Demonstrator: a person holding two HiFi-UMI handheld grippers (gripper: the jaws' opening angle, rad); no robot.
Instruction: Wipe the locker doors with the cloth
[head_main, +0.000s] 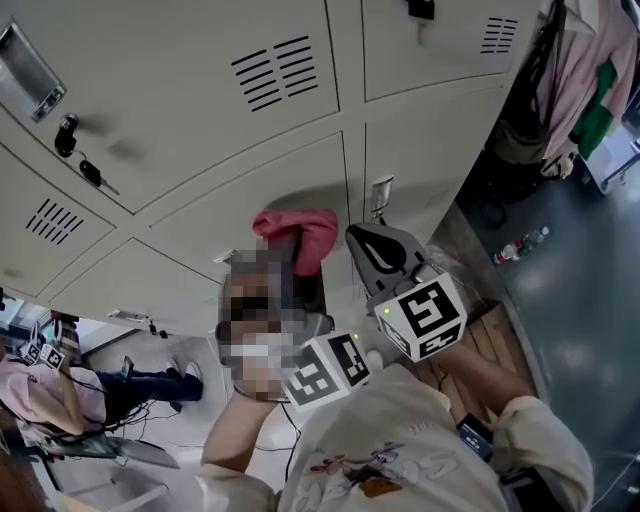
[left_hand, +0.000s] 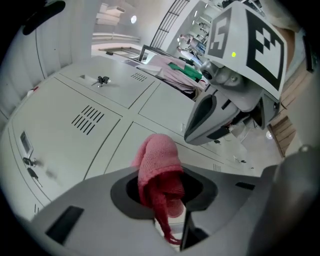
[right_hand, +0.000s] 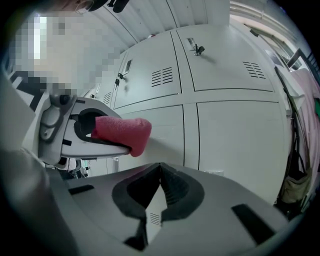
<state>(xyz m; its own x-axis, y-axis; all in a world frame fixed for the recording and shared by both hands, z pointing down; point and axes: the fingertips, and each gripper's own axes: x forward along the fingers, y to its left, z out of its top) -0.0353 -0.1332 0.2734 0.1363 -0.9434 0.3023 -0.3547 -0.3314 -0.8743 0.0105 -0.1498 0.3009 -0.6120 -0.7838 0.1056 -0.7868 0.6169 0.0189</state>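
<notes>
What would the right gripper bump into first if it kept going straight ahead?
Most likely the lower locker door, near where two doors meet. Nothing shows between it and the right gripper, though depth is unclear.

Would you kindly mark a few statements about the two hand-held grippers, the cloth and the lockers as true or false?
1. The left hand-held gripper is shut on the pink cloth. True.
2. The right hand-held gripper grips the pink cloth too. False: its jaws are together, holding nothing.
3. Keys hang from a lock on the locker doors. True.
4. The locker doors are dark blue. False: they are pale grey.
</notes>
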